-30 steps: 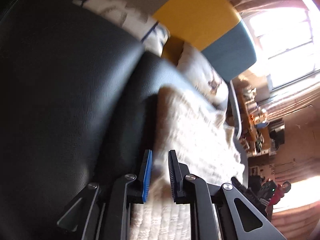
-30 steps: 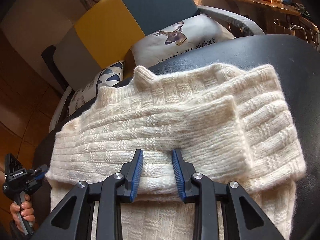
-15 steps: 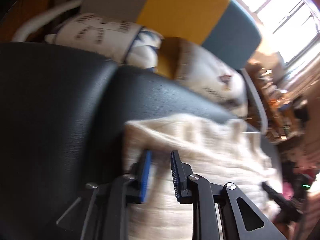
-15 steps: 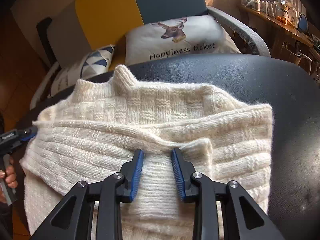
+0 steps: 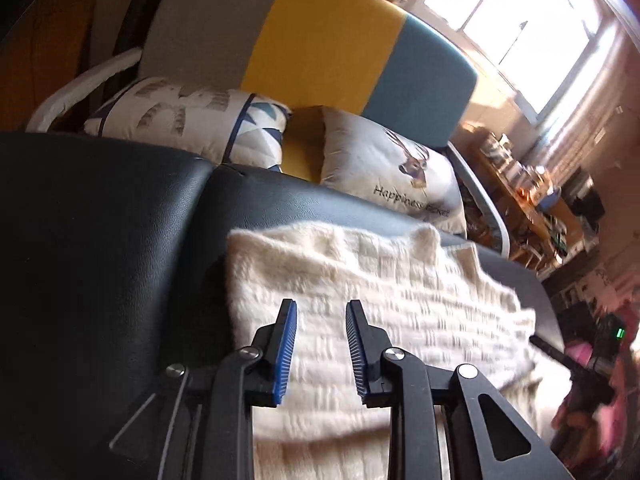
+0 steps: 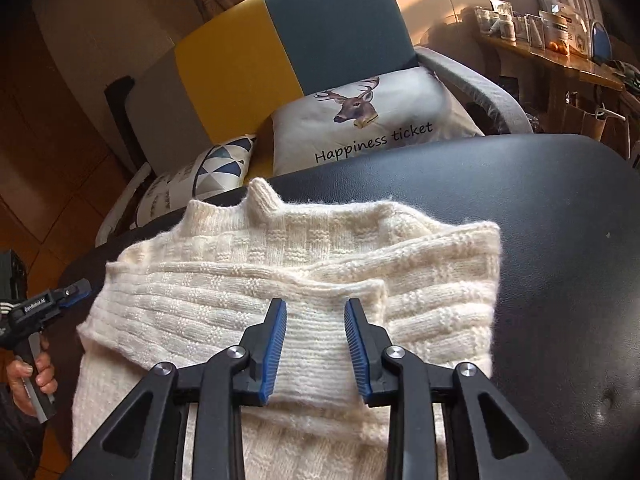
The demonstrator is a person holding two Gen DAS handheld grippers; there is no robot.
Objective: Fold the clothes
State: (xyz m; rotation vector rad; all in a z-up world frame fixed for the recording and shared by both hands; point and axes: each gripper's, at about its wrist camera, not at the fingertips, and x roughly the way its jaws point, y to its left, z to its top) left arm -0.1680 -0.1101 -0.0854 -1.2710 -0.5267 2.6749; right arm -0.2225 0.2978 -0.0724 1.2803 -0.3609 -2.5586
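Note:
A cream knitted sweater point(image 6: 304, 264) lies on a black leather surface point(image 6: 560, 220), its collar at the far edge and both sleeves folded across the chest. My right gripper point(image 6: 315, 306) hangs open just above the cuff of the upper sleeve, nothing between its fingers. In the left wrist view the same sweater point(image 5: 360, 280) fills the middle, and my left gripper point(image 5: 321, 306) stands open over its left side, apart from the knit as far as I can tell. The right wrist view also catches the left gripper point(image 6: 52, 300) at the far left, held by a hand.
Behind the black surface point(image 5: 100, 220) stands a grey, yellow and teal chair point(image 6: 280, 52) with a deer cushion point(image 6: 376, 116) and a triangle-pattern cushion point(image 6: 208, 172). A cluttered wooden shelf point(image 6: 552, 44) runs at the back right. A bright window point(image 5: 520, 28) glares in the left wrist view.
My left gripper has swung from the sweater's left edge to over its body and stands wider. The right gripper drew back towards me from the sleeves, and its fingers stand a little wider apart.

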